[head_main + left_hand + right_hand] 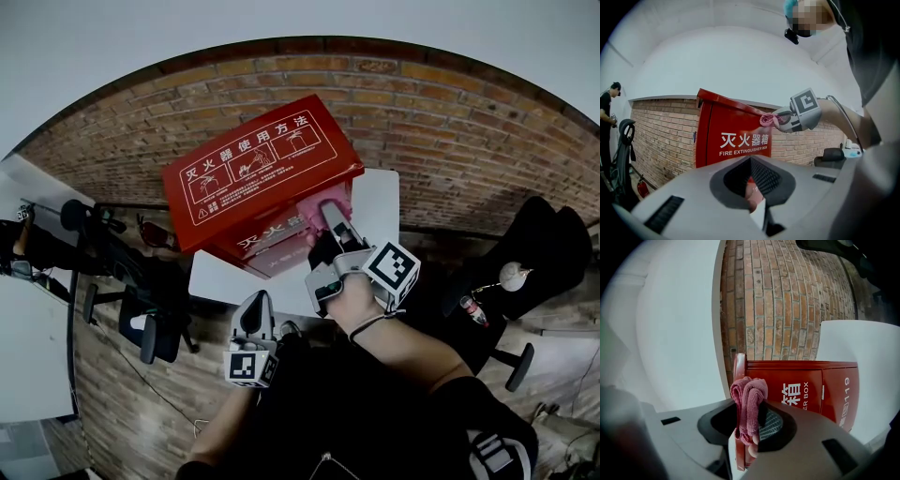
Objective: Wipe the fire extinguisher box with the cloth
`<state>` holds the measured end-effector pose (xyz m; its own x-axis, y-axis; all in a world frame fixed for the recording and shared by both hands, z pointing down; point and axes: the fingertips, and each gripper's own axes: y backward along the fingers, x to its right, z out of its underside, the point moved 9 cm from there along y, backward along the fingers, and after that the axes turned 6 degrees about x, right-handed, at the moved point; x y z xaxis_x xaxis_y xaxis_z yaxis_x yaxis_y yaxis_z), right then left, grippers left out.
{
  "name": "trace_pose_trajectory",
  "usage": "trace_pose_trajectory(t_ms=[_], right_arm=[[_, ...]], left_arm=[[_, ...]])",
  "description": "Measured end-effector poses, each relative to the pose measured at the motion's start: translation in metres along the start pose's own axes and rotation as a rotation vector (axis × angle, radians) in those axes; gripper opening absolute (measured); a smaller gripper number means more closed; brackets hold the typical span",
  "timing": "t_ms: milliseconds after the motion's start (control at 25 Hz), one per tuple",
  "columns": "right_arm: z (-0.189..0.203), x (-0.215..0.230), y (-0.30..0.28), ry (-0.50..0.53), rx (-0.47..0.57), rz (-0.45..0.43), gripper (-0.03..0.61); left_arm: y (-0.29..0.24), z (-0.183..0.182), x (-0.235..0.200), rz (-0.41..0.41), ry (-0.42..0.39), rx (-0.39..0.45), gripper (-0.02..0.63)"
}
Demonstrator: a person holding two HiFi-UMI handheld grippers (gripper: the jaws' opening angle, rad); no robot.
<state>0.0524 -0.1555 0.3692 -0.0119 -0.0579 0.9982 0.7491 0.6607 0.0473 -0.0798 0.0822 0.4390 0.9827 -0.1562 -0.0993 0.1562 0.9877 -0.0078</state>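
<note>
At the lower centre-left of the head view, the left tool (257, 309) hangs short of the counter (380, 202). Its jaws are drawn together to a thin slit with nothing between them. It seems parked there to leave the work free, since the box looks heavy enough to sit without bracing.

At mid-frame the red fire extinguisher box (258, 173) stands on the white counter in front of a brick wall. Its lid, printed with instructions, tilts toward the camera, and the lettered front faces the person, so the front is the easiest face to reach.

Just right of it, the right tool (330, 217) reaches in at the box front. In the right gripper view its jaws are clamped on a bunched pink cloth (747, 404). A wad stands proud of the tips, probably so that fabric rather than plastic meets the paint. The left gripper view puts that wad at the upper right corner of the front panel. Whether it actually touches cannot be told.
</note>
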Motion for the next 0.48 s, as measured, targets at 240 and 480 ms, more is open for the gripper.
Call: trace_pose_trajectory(t_ms=[240,480], right_arm=[[-0.005,0.002,0.0,-0.008,-0.009,-0.004,0.106],[-0.02,0.003,0.001,-0.016,0.007,-0.008,0.106]], left_arm=[[-0.002,0.001,0.001,-0.003,-0.001,-0.003,0.029],[-0.005,0.002,0.003,-0.006,0.002,-0.001,0.029]])
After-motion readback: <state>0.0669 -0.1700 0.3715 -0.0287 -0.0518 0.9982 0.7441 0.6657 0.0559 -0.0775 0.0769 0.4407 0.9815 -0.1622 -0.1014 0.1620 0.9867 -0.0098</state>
